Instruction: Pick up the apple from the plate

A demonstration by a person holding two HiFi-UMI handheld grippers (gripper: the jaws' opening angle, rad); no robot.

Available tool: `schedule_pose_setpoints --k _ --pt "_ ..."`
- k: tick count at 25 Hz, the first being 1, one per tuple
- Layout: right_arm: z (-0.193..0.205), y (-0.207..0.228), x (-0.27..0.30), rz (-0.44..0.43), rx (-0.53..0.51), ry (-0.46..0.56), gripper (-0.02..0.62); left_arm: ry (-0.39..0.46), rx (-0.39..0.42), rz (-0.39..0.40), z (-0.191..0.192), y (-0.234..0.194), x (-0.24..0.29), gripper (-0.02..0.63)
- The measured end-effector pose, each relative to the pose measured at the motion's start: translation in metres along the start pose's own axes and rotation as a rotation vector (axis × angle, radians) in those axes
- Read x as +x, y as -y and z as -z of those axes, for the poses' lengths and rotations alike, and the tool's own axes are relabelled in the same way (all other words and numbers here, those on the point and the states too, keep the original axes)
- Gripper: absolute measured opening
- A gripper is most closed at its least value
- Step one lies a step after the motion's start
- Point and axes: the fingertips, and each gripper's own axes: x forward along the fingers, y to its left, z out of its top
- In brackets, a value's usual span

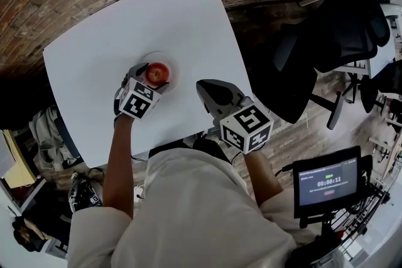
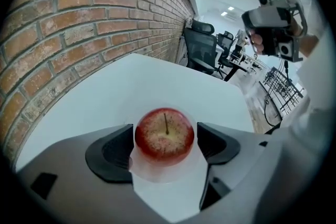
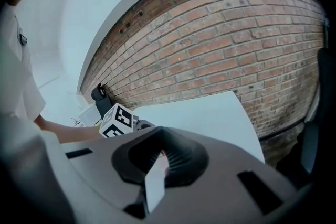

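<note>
The dark pads [image 2: 113, 152] of my left gripper [image 2: 165, 140] stand wide apart on either side of the round red apple [image 2: 164, 128]. It looks to me as though neither is pressing on it yet, though the left-hand pad is very close. The apple sits upright in the middle of a small white round plate [image 2: 157, 180], which rests on the white square table [image 1: 113, 28] near the brick wall. I judge this to be the end of the approach, with the grasp itself not yet made. Next I need to close evenly on the widest part of the fruit and then lift straight up, so the plate is not dragged along. The apple's stem points upward, so its stem-to-base axis stands roughly vertical. Being almost round, it has no real long axis to line up with. My right gripper [image 3: 160, 157] hangs well aside over the table's near edge, its jaws nearly together around nothing.
</note>
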Motion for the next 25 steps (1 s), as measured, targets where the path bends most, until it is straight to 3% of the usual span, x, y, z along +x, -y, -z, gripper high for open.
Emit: schedule_pose_setpoints --k 12,25 --pt "0.005 0.0 0.002 -0.001 0.018 -0.013 0.002 -0.044 0.007 0.011 0.011 0.0 0.007 0.379" --pt "0.009 0.0 0.0 -0.01 0.014 -0.025 0.002 -0.027 0.003 -0.02 0.01 0.0 0.009 0.379"
